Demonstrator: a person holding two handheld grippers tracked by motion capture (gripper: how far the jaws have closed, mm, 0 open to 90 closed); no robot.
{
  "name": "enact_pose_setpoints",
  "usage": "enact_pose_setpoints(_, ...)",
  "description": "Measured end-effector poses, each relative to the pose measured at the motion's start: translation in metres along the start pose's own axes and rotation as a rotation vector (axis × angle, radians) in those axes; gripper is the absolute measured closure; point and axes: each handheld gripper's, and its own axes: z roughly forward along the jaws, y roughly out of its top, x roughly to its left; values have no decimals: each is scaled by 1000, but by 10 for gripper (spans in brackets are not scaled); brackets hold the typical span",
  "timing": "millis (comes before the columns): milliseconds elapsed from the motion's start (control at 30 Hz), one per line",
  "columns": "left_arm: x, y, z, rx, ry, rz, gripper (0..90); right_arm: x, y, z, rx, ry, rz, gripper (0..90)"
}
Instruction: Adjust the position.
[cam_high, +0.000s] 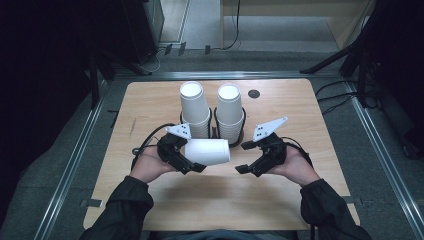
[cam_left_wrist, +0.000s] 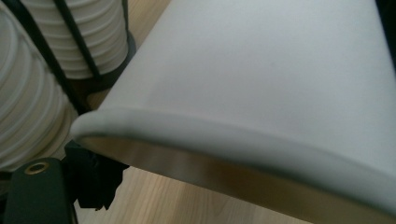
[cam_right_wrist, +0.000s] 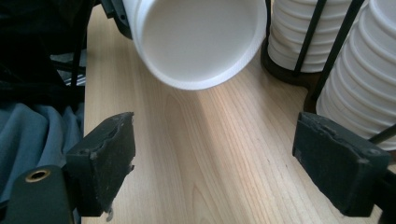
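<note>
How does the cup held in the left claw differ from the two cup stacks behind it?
The held cup is single and lies on its side above the table, clamped by the left claw; the left stack and right stack are many nested cups standing upside down in black wire holders. All are plain white paper cups.

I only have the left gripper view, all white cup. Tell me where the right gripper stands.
Observer: The right gripper is open with nothing between its jaws, just beside the cup's closed base.
Operator: Confirm how the cup lies.
Observer: The single cup lies on its side above the table, held at its rim end by the left gripper.
Operator: Report what's behind it.
Observer: Two stacks of upside-down cups stand in a black wire holder.
</note>
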Motion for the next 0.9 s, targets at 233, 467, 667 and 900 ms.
enact_pose_setpoints(233,0,3,2,80,45,14,112,-1,-4,0,36,-26,-15,137)
enact_pose_setpoints(467,-2,5,16,169,52,49,112,1,-4,3,70,-32,-51,142)
enact_pose_setpoints(667,-4,6,27,218,63,61,112,2,-4,8,90,-33,-67,142)
enact_pose_setpoints(900,-8,9,39,251,46,87,111,5,-2,15,119,-25,-87,143)
